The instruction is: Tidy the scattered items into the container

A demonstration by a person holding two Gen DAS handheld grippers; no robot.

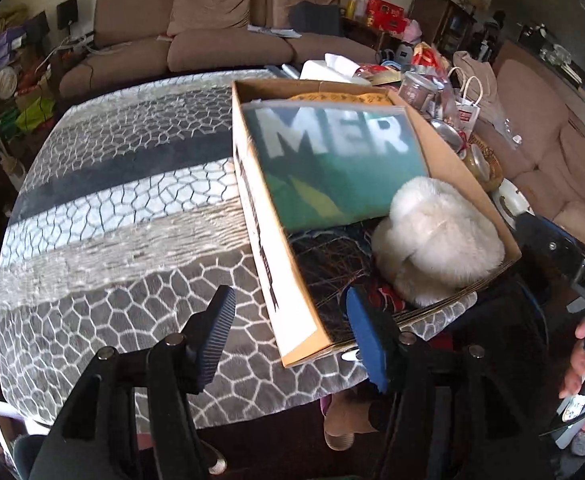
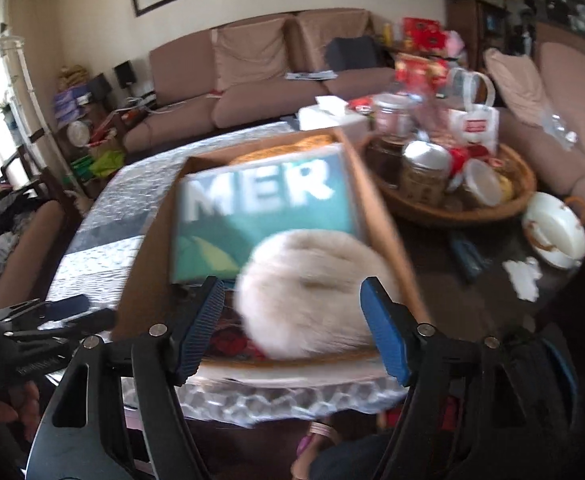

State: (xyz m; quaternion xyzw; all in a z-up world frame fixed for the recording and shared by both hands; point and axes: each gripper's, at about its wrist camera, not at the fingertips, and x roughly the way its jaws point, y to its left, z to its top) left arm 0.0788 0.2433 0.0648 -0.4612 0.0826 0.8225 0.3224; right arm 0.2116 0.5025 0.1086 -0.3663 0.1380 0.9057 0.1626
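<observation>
Two grippers, both agape, nothing between the pads.
Box (image 1: 444, 148) sits centre frame on the patterned cloth (image 1: 112, 200); inside it a green pouch (image 1: 340, 168) and white fluffy thing (image 1: 436, 236). Left gripper (image 1: 290, 340) lower centre over the box corner; right gripper (image 2: 296, 328) low before the fluff.

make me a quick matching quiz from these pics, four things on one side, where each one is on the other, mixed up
Things:
1. white fluffy item
2. green MER package
3. jars
4. white paper bag

Places:
A. in the wicker tray
B. at the near end of the cardboard box
C. standing at the far side of the tray
D. leaning across the middle of the box

Pairs: 1-B, 2-D, 3-A, 4-C
</observation>
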